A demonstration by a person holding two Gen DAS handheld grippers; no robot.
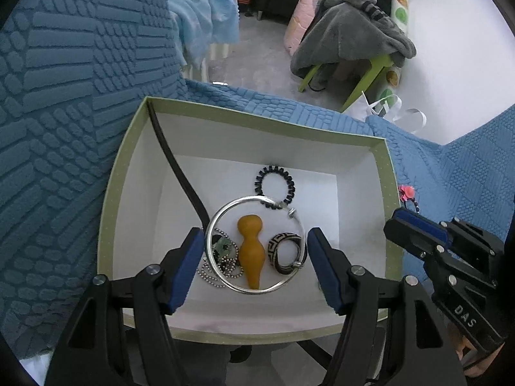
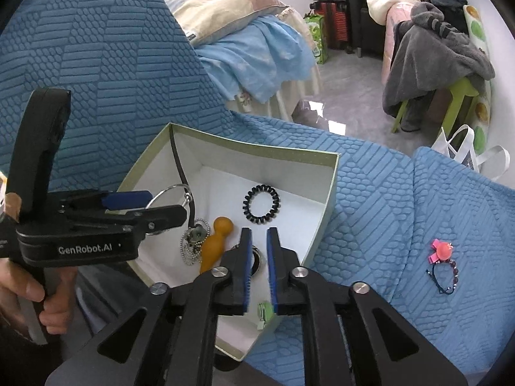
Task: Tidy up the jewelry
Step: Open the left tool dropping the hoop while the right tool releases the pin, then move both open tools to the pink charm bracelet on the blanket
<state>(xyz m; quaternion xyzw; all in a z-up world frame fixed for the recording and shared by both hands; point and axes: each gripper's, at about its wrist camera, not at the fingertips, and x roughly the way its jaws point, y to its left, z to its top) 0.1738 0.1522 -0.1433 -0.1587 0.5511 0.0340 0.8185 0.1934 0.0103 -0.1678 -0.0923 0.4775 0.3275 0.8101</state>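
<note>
Over a green-rimmed white cardboard box [image 1: 106, 212] on a blue textured sofa, the left gripper [image 1: 256, 247] hangs wide around a large silver bangle [image 1: 219, 222] lying inside. The right gripper [image 2: 259, 241], narrowly parted, holds nothing. The filling step looks underway; next, a pink clip [image 2: 441, 250] and beaded bracelet [image 2: 445, 275] outside probably need fetching.

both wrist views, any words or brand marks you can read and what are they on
"DAS" on the black body of the right tongs, seen in the left wrist view.
"GenRobot.AI" on the black body of the left tongs, seen in the right wrist view.
Nothing readable on the box or the jewelry.
</note>
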